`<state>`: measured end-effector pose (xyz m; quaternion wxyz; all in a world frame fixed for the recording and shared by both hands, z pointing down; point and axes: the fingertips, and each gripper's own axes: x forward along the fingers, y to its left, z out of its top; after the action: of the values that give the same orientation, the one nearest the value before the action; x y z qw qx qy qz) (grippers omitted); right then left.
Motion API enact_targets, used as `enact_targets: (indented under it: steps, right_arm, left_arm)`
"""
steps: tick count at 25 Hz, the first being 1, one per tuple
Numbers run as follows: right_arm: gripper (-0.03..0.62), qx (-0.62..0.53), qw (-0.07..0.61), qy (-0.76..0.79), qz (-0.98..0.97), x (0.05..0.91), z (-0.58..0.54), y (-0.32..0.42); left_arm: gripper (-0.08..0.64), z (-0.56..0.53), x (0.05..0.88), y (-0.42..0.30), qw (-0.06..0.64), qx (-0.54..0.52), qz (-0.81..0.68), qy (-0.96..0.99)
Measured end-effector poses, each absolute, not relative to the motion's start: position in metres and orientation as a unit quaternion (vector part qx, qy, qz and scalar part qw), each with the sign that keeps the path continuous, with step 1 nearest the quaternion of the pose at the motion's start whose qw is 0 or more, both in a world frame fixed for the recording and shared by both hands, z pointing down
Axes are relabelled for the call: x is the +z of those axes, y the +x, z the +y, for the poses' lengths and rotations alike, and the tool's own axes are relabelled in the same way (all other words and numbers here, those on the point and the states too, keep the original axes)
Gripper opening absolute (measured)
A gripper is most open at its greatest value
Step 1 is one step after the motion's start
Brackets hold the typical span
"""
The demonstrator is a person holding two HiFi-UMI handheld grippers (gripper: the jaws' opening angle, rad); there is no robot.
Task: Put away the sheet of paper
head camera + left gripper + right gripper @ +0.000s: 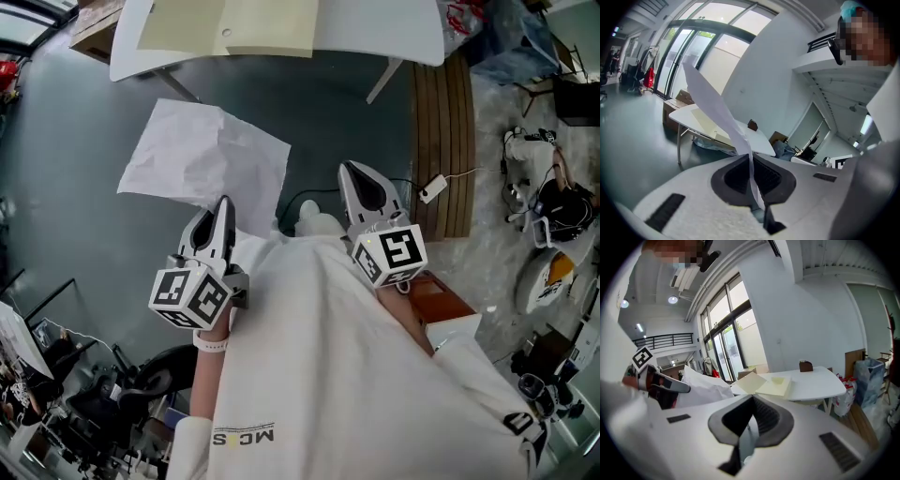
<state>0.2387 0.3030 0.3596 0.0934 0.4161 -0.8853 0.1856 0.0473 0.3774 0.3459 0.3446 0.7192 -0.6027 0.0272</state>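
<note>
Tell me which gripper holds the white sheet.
The left gripper: its jaws are shut on an edge of the crumpled sheet. The right gripper is also shut, but nothing is between its jaws.

Open office: white table, glass doors

The paper, table and sleeve were plain white; the folder was pale yellow. The left gripper and right gripper were white with black pads, their cubes bearing black-and-white square markers. The floor was grey-blue.
</note>
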Motion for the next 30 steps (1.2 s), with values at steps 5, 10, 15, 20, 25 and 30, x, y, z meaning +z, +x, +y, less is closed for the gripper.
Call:
enact_targets:
  steps: [5,10,15,20,25,30]
  right_arm:
    - [0.014,0.165,0.105,0.401,-0.895,0.355,0.259,0.2]
    - [0.014,0.147,0.121,0.396,-0.898,0.352,0.198,0.145]
    - [0.014,0.147,0.136,0.399,-0.895,0.336,0.127,0.083]
    - [0.014,0.135,0.132,0.416,-0.889,0.324,0.067,0.029]
    - [0.014,0.137,0.131,0.428,-0.884,0.322,0.031,0.004]
    - [0.014,0.132,0.141,0.428,-0.883,0.32,0.005,0.008]
  left_arm:
    - [0.024,0.328,0.351,0.025,0.344,0.012,-0.596,0.726]
    - [0.025,0.262,0.356,-0.019,0.337,0.01,-0.581,0.741]
    - [0.025,0.184,0.343,-0.081,0.334,0.005,-0.568,0.752]
    - [0.025,0.124,0.339,-0.129,0.337,0.006,-0.547,0.766]
    - [0.024,0.083,0.336,-0.153,0.33,0.012,-0.534,0.778]
    - [0.025,0.058,0.337,-0.153,0.34,0.014,-0.52,0.784]
